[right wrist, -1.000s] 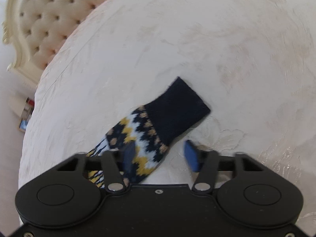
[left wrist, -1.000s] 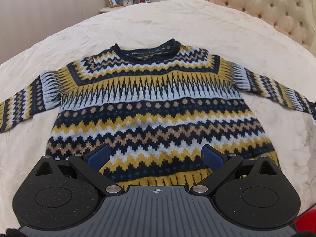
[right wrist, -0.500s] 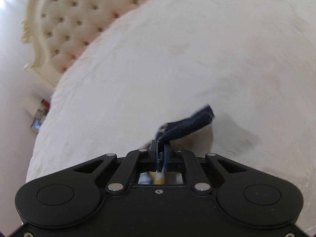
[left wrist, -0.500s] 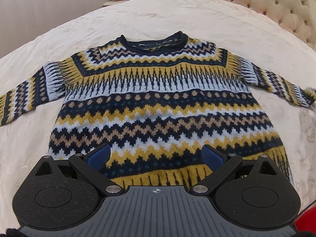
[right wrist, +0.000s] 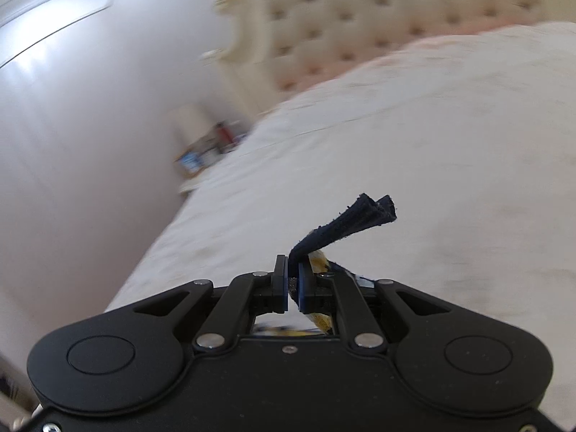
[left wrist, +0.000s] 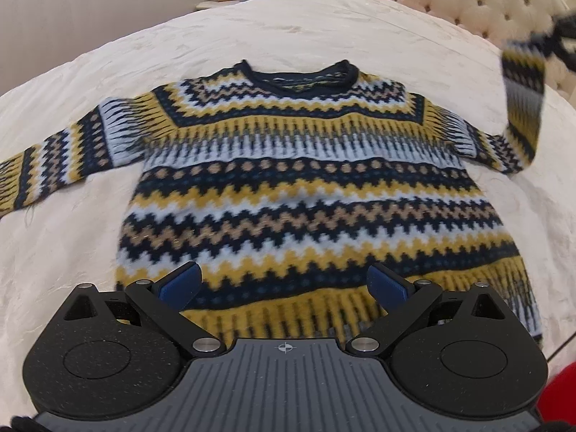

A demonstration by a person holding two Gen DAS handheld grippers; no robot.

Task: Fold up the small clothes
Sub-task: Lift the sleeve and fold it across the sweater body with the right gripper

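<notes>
Two tools in play, and they're doing very different things. Left tool [left wrist: 284, 284] hangs over the bottom hem of the sweater [left wrist: 306, 194] with its blue fingers [left wrist: 180, 282] spread wide, nothing between them. The sweater itself lies flat and face up on the bed [left wrist: 288, 25], neckline pointing away toward the nightstand [left wrist: 237, 0], yellow, navy, pale blue and tan zigzag bands running across it. One sleeve [left wrist: 46, 172] stretches out flat on the bedspread at the left of the left wrist view.

The other sleeve [left wrist: 523, 108] is up in the air at the right of that view, hanging down from the blurry right tool near the tufted headboard [left wrist: 468, 3], so it bends up sharply from the shoulder.

From the right wrist view it's clearer: right tool [right wrist: 293, 288] is clamped tight on the sleeve's navy cuff [right wrist: 345, 226], which sticks out past the fingers, pinched flat, with a bit of yellow pattern showing just behind. Bedspread below it is smeared with motion blur, same for the headboard and the small stuff on the nightstand, so no telling what those items are from there.
</notes>
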